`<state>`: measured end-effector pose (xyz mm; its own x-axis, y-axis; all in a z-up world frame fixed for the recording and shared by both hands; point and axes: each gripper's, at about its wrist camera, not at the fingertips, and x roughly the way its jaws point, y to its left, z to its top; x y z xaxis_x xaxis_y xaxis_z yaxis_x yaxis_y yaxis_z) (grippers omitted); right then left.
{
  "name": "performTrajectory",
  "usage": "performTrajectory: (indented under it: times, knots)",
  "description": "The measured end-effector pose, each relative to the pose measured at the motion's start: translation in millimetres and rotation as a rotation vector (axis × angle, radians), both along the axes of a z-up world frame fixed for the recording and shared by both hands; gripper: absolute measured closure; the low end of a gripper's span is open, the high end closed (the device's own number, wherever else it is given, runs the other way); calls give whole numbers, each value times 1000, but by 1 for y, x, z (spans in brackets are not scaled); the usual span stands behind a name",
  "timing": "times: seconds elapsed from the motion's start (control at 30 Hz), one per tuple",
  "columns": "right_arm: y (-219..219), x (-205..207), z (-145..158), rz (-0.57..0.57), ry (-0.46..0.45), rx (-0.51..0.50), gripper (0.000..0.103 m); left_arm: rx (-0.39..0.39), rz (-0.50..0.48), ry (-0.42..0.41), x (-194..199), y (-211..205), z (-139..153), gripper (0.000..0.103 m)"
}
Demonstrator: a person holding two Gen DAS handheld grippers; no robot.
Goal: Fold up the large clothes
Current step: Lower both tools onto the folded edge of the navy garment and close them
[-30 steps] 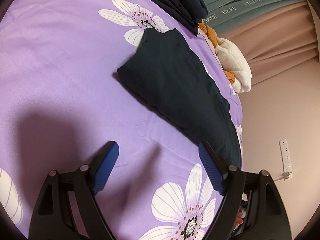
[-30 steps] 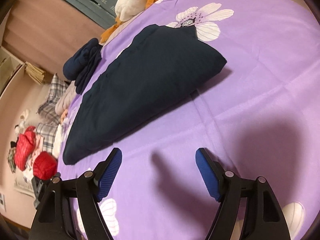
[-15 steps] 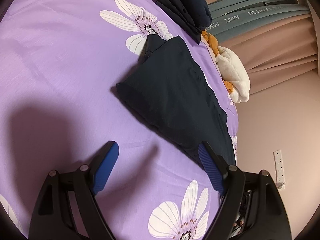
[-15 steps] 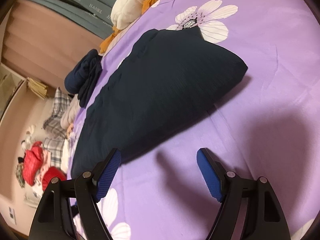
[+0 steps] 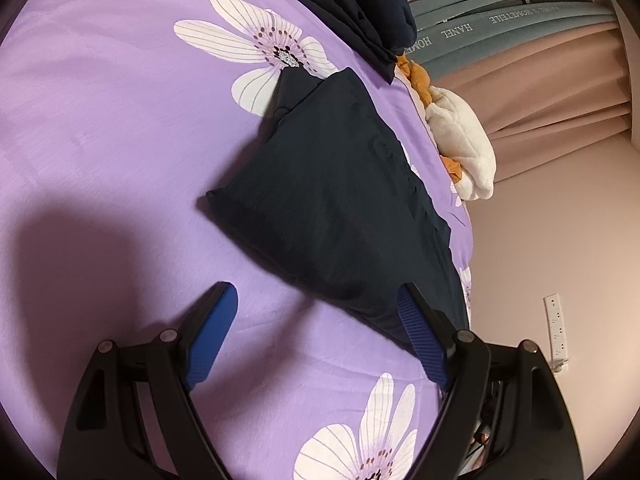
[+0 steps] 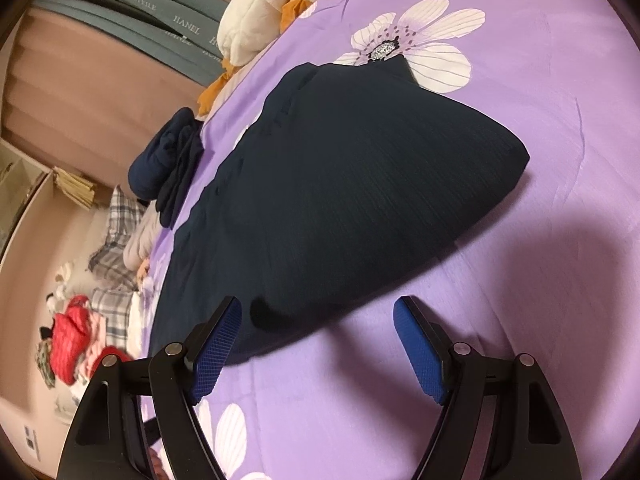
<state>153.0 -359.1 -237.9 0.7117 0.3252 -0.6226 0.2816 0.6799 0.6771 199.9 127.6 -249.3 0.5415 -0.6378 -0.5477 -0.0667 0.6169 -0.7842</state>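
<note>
A dark navy garment point(image 5: 340, 200) lies folded into a long flat shape on the purple flowered bedspread point(image 5: 100, 120). It also shows in the right wrist view point(image 6: 352, 200). My left gripper point(image 5: 318, 312) is open and empty, just above the bedspread, with its right finger at the garment's near edge. My right gripper point(image 6: 318, 314) is open and empty, with its left finger over the garment's near edge.
A stack of folded dark clothes point(image 5: 360, 12) lies at the far side of the bed, also seen in the right wrist view point(image 6: 168, 168). A white and orange plush toy point(image 5: 460, 140) lies by the curtains. Plaid and red clothes point(image 6: 80, 320) lie beyond the bed's edge.
Both grippers have moved closer to the dark garment, which now fills more of each view. Both have stayed open.
</note>
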Motion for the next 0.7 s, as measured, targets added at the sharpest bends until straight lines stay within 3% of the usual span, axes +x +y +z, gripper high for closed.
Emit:
performTrajectory:
  times: [0.43,0.7]
  knots:
    - [-3,6,0,-19,-25,50,25,-43,16,3,19,-4,-1,21]
    - [-11,14,-4,-57,-41,112,23,-16,26,0,36,-14,-1,21]
